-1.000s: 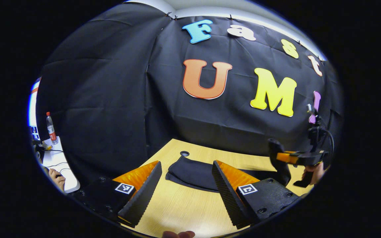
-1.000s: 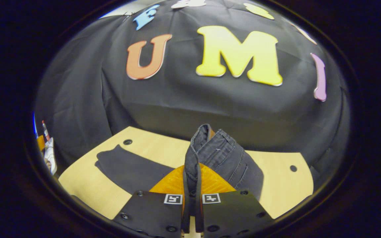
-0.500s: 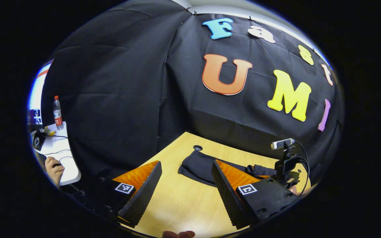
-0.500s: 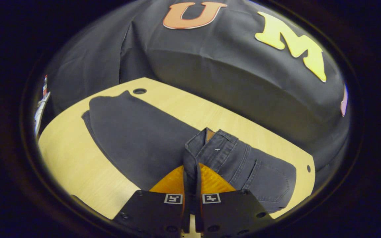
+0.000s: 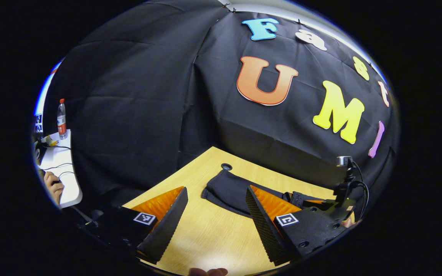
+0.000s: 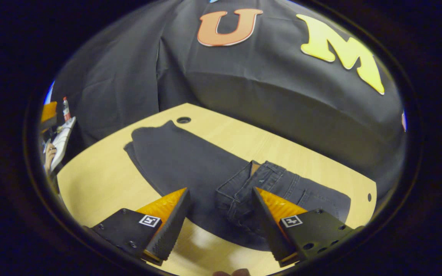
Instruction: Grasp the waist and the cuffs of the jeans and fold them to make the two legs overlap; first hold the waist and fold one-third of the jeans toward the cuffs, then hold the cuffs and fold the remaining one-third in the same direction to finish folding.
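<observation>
Now, near to far.
Right tool (image 6: 221,226): fingers spread wide apart, gripping nothing, hovering just over the jeans.
Waist (image 6: 244,191): lies bunched between the right tool's spread fingers, folded over onto the legs, touching neither finger as far as the right gripper view shows.
Jeans (image 6: 182,161): dark, flat on the table, running from the waist fold toward the far left corner; the seat with its pocket stitching lies to the right of the waist.
Cuffs (image 5: 221,188): in the left gripper view, the jeans' end sits beyond the left tool, near the far left corner.
Left tool (image 5: 215,222): fingers wide apart, holding nothing, over bare table short of the cuffs.
Right tool from afar (image 5: 336,209): seen in the left gripper view low over the jeans at the right, with a small camera and a cable on top.
Table (image 6: 102,180): light wood, a round hole (image 6: 183,120) near the far left corner, just past the cuffs.
Wall: black cloth behind the table.
Side desk (image 5: 61,172): white, far left, carrying a bottle (image 5: 61,119) and cables; a hand (image 5: 52,186) rests there.
</observation>
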Motion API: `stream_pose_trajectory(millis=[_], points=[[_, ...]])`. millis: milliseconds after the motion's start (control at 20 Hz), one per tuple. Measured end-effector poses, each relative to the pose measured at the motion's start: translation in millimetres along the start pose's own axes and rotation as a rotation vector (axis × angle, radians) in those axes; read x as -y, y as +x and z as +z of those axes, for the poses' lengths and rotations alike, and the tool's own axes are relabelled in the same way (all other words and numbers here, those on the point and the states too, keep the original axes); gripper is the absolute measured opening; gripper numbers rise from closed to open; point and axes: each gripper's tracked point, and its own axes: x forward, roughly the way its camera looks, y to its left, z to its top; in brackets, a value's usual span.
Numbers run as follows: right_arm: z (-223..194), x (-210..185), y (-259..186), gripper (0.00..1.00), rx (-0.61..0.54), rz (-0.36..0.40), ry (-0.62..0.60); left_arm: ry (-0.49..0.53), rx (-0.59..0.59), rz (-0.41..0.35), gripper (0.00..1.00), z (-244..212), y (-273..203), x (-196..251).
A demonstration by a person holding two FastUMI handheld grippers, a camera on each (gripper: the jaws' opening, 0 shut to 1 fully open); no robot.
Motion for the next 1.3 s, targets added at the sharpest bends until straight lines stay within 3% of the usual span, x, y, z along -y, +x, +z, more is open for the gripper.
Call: stream_pose_trajectory(millis=[300,600,850,1000,1300], points=[[59,27,-119,0.98,0.083,0.073,0.036,-0.305,-0.107,-0.138,0.98,-29,29,28],[72,85,-196,0.98,0.099,0.001,0.169,-0.573,-0.274,-0.175,0.98,-71,99,24],[61,106,-226,0.99,0.082,-0.048,0.232,-0.754,-0.340,-0.061,0.98,-91,153,2],[51,110,-234,0.99,0.069,-0.074,0.254,-0.780,-0.361,0.020,0.97,-99,169,-17],[51,105,-236,0.99,0.069,-0.077,0.294,-0.815,-0.372,0.008,0.97,-93,195,-14]])
